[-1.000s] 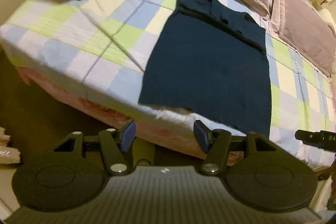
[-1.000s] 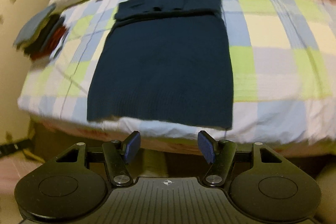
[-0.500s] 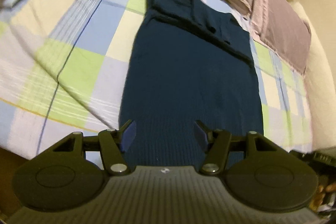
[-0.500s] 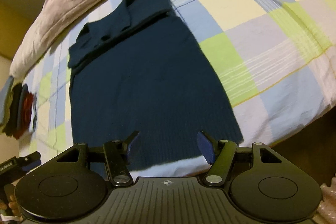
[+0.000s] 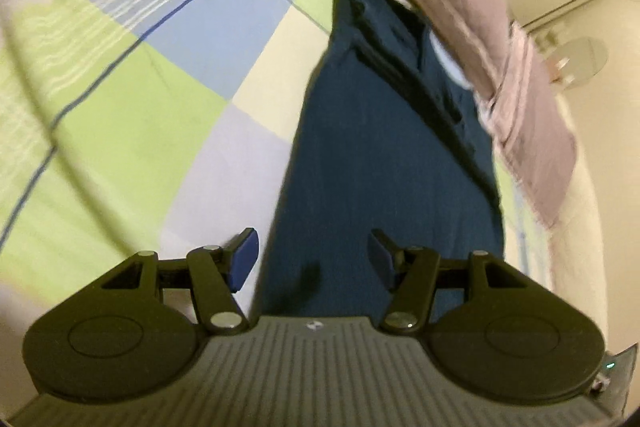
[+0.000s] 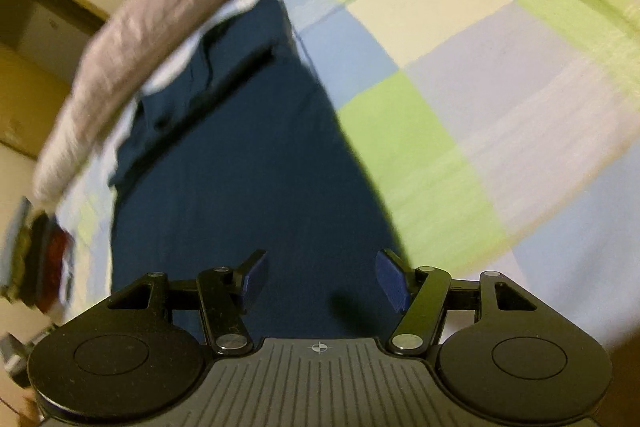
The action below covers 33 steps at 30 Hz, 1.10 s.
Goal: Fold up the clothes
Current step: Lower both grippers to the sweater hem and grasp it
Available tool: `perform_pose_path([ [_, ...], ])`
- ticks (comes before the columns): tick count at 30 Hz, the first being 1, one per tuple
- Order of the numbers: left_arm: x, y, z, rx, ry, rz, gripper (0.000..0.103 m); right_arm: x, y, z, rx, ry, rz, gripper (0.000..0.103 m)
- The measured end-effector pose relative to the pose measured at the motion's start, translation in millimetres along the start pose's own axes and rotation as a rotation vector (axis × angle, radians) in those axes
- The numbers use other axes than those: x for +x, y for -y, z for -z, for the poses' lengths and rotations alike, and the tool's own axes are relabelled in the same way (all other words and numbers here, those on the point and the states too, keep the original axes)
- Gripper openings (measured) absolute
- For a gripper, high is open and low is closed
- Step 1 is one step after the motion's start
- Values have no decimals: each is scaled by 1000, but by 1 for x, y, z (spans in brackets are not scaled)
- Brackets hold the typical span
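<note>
Left wrist view: nearest to me, my left gripper hangs low over the near left part of the navy sweater, its jaws closing a little yet clearly apart, blue pads bare, with only cloth lying below the gap and nothing pinched. The left pad sits over the checked bedspread just beside the sweater's left edge, the right pad over the knit itself. A small dark shadow falls on the fabric between the fingers. Further on, the sweater runs away from me flat on the bed, with its sleeves folded across the upper part as a darker band. Beyond it lie the mauve pillows along the head of the bed, and past those a pale wall with cupboard doors. From the right wrist view, my right gripper is released too, jaws wide and empty, poised above the sweater's near right part; its right pad stands about at the garment's right edge, where the bedspread begins. Farther up, the folded sleeves cross the cloth, then the pillows. At far left a blurred stack of folded clothes sits near the bed's edge.
</note>
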<state>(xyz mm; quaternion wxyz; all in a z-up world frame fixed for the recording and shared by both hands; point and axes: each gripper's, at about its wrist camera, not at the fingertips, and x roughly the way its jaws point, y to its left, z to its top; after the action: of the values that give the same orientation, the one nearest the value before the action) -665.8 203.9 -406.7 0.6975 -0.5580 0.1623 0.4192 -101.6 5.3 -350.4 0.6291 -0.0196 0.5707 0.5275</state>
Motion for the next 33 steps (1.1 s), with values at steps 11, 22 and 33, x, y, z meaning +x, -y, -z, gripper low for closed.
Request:
perform_pose_path([
  [11,-15,-32,64,30,51,249,46,-1,77,21,34,113,-324,63],
  [22,-24,-36,89,-97,-10,321,42,-17,100,40,194,-61,-430,63],
  [33,-14,-41,88,-98,-72,303,24,1,99,32,155,-109,-436,44],
])
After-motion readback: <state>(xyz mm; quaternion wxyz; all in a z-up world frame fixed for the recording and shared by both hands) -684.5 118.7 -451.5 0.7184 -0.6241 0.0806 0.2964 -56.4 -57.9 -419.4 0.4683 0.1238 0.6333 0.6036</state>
